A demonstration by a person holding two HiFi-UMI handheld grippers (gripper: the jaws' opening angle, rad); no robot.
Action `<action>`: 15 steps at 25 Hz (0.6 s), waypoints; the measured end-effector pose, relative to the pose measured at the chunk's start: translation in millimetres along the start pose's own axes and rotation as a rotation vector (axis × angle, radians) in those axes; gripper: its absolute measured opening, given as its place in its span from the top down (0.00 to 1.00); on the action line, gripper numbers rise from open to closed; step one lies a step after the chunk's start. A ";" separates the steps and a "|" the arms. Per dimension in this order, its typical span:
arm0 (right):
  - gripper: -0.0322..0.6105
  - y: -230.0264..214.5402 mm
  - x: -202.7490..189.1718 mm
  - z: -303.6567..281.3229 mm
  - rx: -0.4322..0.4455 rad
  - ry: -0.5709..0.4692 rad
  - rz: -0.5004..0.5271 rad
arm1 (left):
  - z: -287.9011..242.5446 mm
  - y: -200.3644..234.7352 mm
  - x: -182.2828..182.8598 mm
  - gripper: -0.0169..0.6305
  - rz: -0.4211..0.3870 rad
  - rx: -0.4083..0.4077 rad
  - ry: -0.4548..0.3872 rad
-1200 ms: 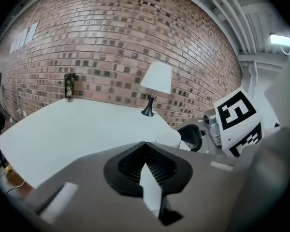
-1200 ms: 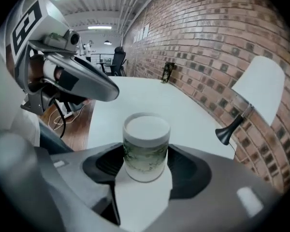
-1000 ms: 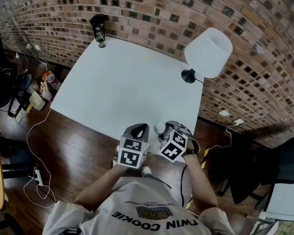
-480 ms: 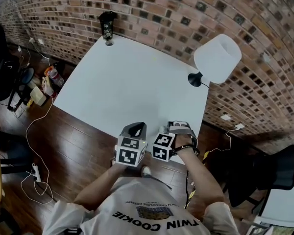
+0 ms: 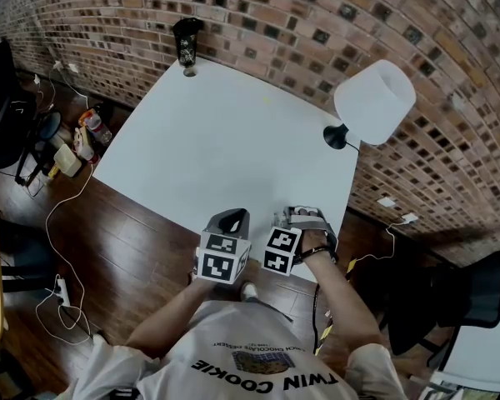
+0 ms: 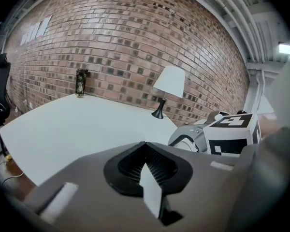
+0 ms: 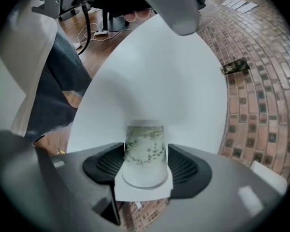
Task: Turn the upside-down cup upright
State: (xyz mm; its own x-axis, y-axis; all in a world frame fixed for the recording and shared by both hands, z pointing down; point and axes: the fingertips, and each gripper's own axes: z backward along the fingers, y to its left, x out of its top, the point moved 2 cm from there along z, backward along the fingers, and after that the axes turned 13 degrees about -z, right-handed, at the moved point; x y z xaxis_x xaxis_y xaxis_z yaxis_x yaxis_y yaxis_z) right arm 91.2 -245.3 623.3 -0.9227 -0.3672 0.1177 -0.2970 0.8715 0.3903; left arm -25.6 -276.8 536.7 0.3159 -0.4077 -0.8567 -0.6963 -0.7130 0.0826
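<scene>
A white paper cup (image 7: 145,151) printed with green bamboo leaves sits between the jaws of my right gripper (image 7: 145,158), which is shut on it. The cup's wide rim faces the camera and its narrow base points out over the white table (image 7: 164,76). The right gripper view is rolled far over, with the brick wall at its right. In the head view my right gripper (image 5: 298,217) is at the table's near edge and hides most of the cup. My left gripper (image 5: 232,221) is beside it on the left, shut and empty (image 6: 144,146).
A white-shaded lamp (image 5: 373,102) on a black base stands at the table's right edge. A dark can (image 5: 186,42) stands at the far corner by the brick wall. Bottles and cables lie on the wood floor at left (image 5: 75,140). A black chair (image 5: 475,294) is at the right.
My right gripper has rolled over with the cup in it, so its marker cube shows other faces. The left gripper has stayed put.
</scene>
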 end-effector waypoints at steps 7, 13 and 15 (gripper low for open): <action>0.50 -3.1 -4.8 9.6 0.006 -0.095 -0.090 | -4.6 -5.8 1.7 0.97 -0.008 -0.004 0.004; 0.50 -12.5 -13.2 30.3 0.037 -0.267 -0.315 | -8.1 -14.8 2.3 0.97 -0.023 -0.018 0.009; 0.50 -14.5 -18.3 36.4 0.102 -0.335 -0.441 | -9.5 -15.8 2.5 0.97 -0.027 -0.018 0.014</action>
State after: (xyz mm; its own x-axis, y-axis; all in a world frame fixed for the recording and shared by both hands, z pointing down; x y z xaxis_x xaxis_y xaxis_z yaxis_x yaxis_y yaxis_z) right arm 103.5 -239.4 582.3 -0.7287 -0.5950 -0.3390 -0.6790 0.6923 0.2443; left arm -7.6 -272.0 538.0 0.3433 -0.3962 -0.8516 -0.6761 -0.7336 0.0688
